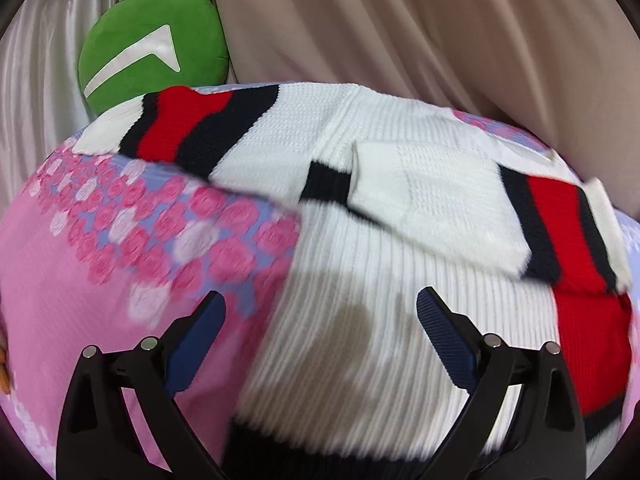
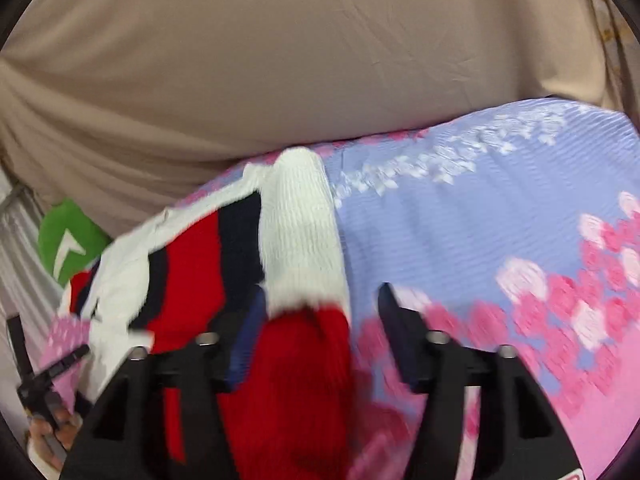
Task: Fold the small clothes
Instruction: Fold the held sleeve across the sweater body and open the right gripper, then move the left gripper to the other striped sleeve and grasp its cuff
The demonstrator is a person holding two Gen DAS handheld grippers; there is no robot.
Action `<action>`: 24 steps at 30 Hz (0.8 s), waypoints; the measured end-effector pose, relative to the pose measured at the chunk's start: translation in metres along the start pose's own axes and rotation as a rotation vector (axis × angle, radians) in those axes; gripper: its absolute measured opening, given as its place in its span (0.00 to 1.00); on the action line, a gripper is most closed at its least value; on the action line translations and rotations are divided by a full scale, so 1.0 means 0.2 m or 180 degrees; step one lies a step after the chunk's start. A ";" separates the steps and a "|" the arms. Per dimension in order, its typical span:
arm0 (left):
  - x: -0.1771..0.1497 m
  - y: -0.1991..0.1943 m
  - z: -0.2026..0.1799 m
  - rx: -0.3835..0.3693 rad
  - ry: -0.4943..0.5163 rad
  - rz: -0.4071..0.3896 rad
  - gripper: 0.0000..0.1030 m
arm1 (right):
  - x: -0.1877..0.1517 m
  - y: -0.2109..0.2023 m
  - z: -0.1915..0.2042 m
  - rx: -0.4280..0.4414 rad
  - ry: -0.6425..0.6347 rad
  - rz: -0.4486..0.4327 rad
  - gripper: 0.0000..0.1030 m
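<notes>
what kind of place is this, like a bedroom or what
Probably a bedroom: the knitted sweater lies on a soft surface under a pink and lilac floral bedspread, with a green cushion and draped beige fabric behind.

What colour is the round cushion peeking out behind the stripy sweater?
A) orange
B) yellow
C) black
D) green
D: the round cushion behind the white, red and dark striped sweater is bright green with a white arrow-like mark on it, and the right wrist view shows it green too.
</notes>
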State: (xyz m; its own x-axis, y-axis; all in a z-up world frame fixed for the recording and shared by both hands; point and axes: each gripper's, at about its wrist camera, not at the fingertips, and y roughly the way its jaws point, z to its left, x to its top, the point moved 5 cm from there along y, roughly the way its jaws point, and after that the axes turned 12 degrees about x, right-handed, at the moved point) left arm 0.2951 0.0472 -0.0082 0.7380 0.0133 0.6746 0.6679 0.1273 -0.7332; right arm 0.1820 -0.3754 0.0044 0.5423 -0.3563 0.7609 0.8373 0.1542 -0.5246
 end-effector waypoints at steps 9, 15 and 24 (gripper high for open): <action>-0.51 -0.27 0.21 -0.0493 0.0166 0.0354 0.92 | -0.81 -0.43 0.28 -0.0161 -0.0267 0.0558 0.78; -0.55 -0.32 0.12 -0.0539 0.0161 0.0289 0.25 | -0.84 -0.27 0.45 -0.0135 -0.0324 0.0629 0.13; -0.75 -0.70 0.34 -0.0744 0.0269 0.0264 0.05 | -1.05 -0.78 0.59 -0.0189 -0.0184 0.0360 0.11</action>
State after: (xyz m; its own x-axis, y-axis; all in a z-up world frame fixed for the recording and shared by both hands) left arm 0.0855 0.0958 -0.0011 0.7899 -0.0701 0.6092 0.6016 -0.1034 -0.7921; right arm -0.0545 -0.2170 -0.0282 0.6374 -0.2857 0.7156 0.7660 0.1348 -0.6286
